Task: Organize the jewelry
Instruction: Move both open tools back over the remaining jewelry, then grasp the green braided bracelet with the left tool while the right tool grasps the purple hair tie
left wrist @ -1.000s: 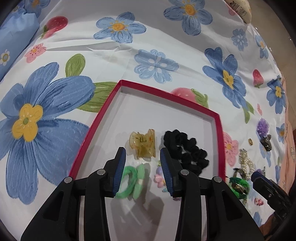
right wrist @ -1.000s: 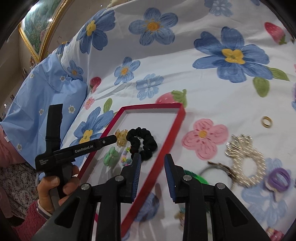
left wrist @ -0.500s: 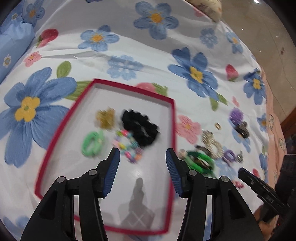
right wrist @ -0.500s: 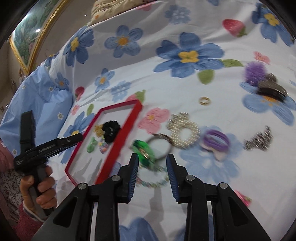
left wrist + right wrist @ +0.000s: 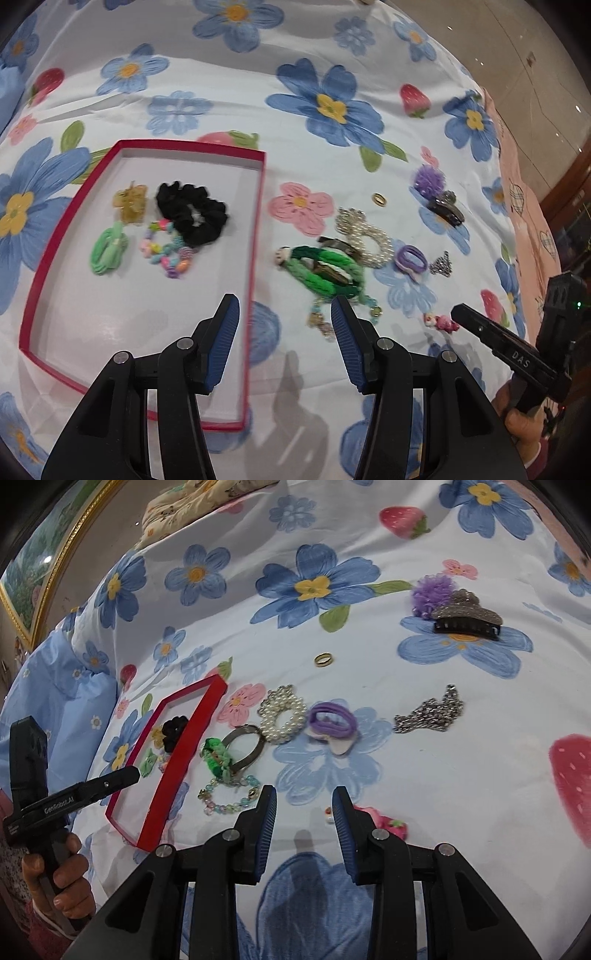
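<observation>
Both your claws gape empty: left claw (image 5: pixel 284 314) hovers beside the red tray (image 5: pixel 258 206), green braided bracelet (image 5: pixel 325 269) just beyond; right claw (image 5: pixel 303 805) nears it.

At the lower right of the left wrist view, the black arm of the right tongs (image 5: pixel 517 360) bears the white letters "DAS". At the lower left of the right wrist view, the left tongs (image 5: pixel 74 799) read "GenRobot.AI".

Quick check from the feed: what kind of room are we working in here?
Probably a bedroom at home: the work surface looks like a bed under a floral sheet, with a rumpled blanket at its far end, a gilt-framed picture on the wall.
</observation>
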Action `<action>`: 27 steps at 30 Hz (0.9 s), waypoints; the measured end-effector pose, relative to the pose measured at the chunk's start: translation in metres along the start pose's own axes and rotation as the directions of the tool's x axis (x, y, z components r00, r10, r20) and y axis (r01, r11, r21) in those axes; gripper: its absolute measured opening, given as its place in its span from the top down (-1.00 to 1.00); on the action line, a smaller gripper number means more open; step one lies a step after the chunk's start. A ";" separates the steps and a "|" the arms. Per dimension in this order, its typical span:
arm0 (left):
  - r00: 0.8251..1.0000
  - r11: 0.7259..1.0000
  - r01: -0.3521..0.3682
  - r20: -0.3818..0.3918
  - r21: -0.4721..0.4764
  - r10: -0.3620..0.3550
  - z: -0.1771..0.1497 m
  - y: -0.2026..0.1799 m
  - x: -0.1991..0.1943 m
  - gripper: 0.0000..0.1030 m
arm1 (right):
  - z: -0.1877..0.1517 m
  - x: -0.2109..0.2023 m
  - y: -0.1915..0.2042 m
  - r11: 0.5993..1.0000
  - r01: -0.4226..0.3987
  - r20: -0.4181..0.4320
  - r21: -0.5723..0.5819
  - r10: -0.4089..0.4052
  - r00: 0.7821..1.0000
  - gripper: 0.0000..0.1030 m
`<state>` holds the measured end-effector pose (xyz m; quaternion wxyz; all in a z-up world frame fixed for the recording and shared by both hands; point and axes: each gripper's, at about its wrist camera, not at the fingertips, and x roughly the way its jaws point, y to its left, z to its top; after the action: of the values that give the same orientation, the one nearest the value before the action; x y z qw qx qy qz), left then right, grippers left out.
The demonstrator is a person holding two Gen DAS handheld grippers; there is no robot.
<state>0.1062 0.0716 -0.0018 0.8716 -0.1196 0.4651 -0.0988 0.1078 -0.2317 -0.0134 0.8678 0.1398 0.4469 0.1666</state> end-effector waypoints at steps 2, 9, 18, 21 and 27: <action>1.000 1.000 0.005 -0.003 0.013 -0.005 0.000 -0.007 0.001 0.02 | 0.002 -0.003 -0.003 1.000 0.006 0.009 0.005 -0.006 1.000 0.33; 0.999 0.999 0.029 -0.029 0.045 -0.028 0.001 -0.029 0.015 0.02 | 0.010 0.001 -0.013 1.000 0.016 0.006 0.011 -0.016 1.000 0.33; 0.998 0.995 0.041 -0.057 0.089 -0.036 0.009 -0.058 0.047 0.01 | 0.028 0.025 -0.019 0.999 0.027 -0.025 -0.017 -0.027 0.999 0.33; 0.997 0.995 0.028 -0.072 0.091 -0.021 0.014 -0.062 0.063 0.02 | 0.035 0.034 -0.021 0.999 0.027 -0.040 -0.026 -0.028 0.999 0.33; 0.994 0.996 -0.003 -0.106 0.090 0.012 0.016 -0.062 0.090 0.06 | 0.046 0.047 -0.023 0.998 0.043 -0.042 -0.042 -0.045 0.998 0.23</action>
<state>0.1655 -0.0113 -0.0452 0.8503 -0.0732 0.5066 -0.1225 0.1752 -0.2372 -0.0308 0.8641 0.1085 0.4649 0.1594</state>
